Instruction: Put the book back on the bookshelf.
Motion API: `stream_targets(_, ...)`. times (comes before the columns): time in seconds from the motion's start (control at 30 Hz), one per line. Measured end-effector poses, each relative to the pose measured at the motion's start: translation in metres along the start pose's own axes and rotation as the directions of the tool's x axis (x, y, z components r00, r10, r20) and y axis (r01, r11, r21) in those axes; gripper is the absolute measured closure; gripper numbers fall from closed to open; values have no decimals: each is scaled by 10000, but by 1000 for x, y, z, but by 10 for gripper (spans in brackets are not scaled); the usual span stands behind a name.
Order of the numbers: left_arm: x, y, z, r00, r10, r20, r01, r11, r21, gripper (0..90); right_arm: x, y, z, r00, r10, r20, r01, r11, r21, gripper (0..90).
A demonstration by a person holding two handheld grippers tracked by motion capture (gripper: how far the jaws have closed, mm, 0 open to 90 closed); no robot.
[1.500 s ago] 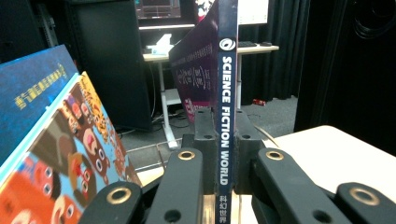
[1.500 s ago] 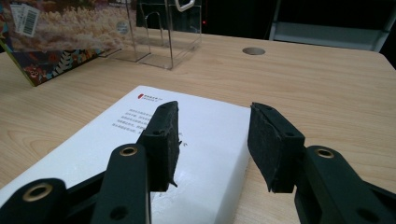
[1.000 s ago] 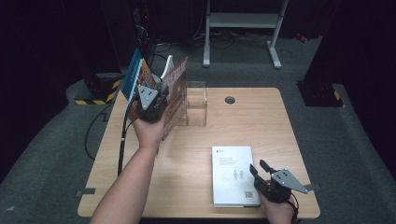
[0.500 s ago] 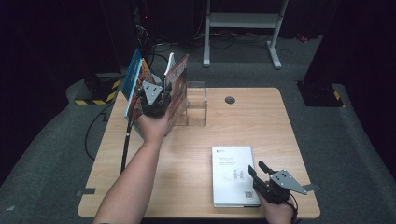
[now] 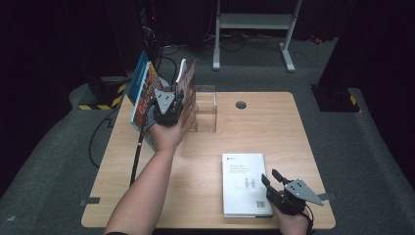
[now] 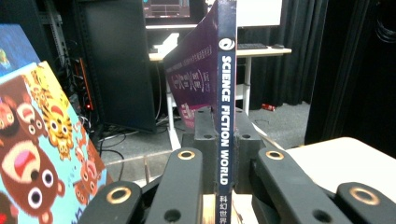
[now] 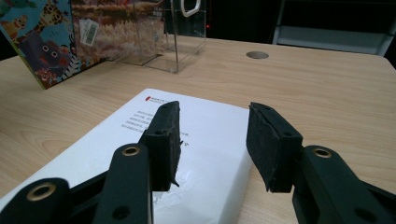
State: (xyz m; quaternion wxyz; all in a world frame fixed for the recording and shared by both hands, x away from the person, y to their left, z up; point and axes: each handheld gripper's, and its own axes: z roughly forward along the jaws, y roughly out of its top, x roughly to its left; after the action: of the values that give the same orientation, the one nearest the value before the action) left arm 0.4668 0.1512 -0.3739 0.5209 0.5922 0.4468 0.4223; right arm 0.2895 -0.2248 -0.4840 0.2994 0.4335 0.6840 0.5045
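Observation:
My left gripper [image 5: 169, 104] is shut on the spine of a thin purple magazine [image 6: 226, 84] titled Science Fiction World and holds it upright. In the high view the magazine [image 5: 188, 78] stands at the left side of a clear acrylic holder [image 5: 206, 111]. A colourful children's book [image 5: 142, 95] leans just left of it. My right gripper [image 5: 269, 176] is open at the near right, low over the corner of a white book [image 5: 243, 181] that lies flat. In the right gripper view its jaws [image 7: 212, 135] stand apart with the white book [image 7: 116, 140] under them, untouched.
A round cable grommet [image 5: 241, 104] sits in the wooden table [image 5: 195, 223] at the back. A black cable hangs off the left edge. A white stand [image 5: 254, 22] is on the floor behind the table. The children's book [image 6: 37, 154] is close to the left jaw.
My left hand has shifted a little to the right and lower with the magazine, closer to the clear holder. The right gripper has stayed still.

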Motion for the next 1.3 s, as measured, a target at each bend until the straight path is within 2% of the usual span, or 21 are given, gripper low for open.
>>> stream_targets(0.13,-2,-7,-9,10000,46,54,-46,9999,-117,838,0,0,1,10000,20,-30,-19,10000,25,546)
stream_targets(0.37,-9,-18,-27,9981,595,163,-594,9982,-44,831,2,-1,1,10000,8,-15,-8,10000,45,545)
stream_targets(0.47,-10,-21,-33,9973,653,322,-654,9979,25,829,2,-1,2,10000,-13,-36,13,10000,68,543)
stream_targets(0.77,-4,-27,-45,9977,395,557,-406,9990,184,822,4,-2,3,10000,-2,-8,2,9999,134,543)
stream_targets(0.93,-3,-26,-48,9938,840,725,-870,9954,393,812,4,-2,3,10000,-7,-25,7,9999,122,543)
stream_targets(1.0,-5,-24,-48,9878,1185,1012,-1240,9910,504,793,4,-1,3,10000,-31,14,31,9999,129,541)
stream_targets(1.03,-6,-22,-47,9860,1279,1068,-1347,9891,588,756,4,-1,3,10000,-31,24,30,9999,124,541)
stream_targets(1.1,-5,-17,-43,9888,1028,1085,-1116,9906,790,629,5,-2,3,10000,-39,15,39,9999,145,541)
stream_targets(1.13,-5,-14,-40,9902,901,1068,-1007,9900,991,595,5,-2,4,10000,-71,11,71,9999,152,540)
stream_targets(1.23,-4,-11,-34,9929,749,921,-865,9879,1289,616,6,-1,3,10000,-93,-7,93,9998,147,540)
stream_targets(1.3,-3,-10,-31,9935,597,967,-732,9870,1428,629,5,-2,3,10000,-83,12,83,9999,135,540)
